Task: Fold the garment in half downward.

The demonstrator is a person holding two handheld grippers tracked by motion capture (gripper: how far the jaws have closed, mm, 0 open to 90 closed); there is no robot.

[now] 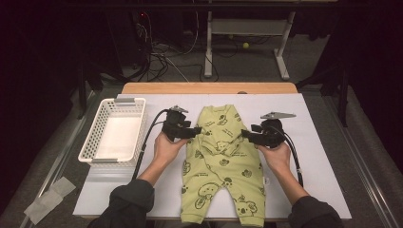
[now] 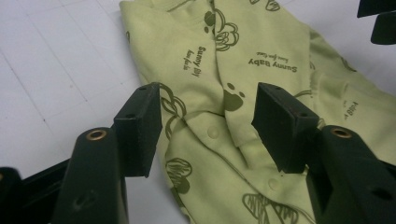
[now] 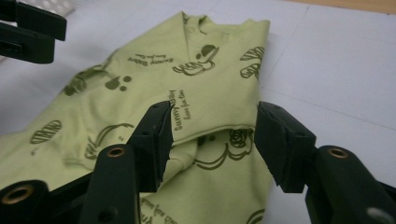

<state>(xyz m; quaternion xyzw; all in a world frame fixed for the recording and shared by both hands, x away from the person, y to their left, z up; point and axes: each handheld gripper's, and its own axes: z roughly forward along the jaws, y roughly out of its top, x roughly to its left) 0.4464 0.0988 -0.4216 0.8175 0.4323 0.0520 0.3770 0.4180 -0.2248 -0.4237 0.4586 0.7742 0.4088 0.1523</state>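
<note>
A pale green cotton baby romper printed with dark cartoon animals (image 1: pixel 222 164) lies flat on the white-covered table (image 1: pixel 313 156), collar pointing away from the person and legs toward the near edge, its sleeves folded in across the chest. The left gripper (image 1: pixel 194 132) comes in from the garment's left side and the right gripper (image 1: pixel 247 135) from its right, both at chest height. In the left gripper view the fingers (image 2: pixel 140 128) stand wide apart over the snap placket, pressing on nothing. In the right gripper view the fingers (image 3: pixel 154 140) also stand apart, straddling the folded sleeve edge without pinching it.

The risk from here appears to be a shallow or uneven bite: closing on the top layer alone would likely let the folded sleeve slide out and spoil the fold. If one side catches before the other, the romper may drag askew across the table. A white plastic lattice basket (image 1: pixel 116 135) sits well apart at the left.
</note>
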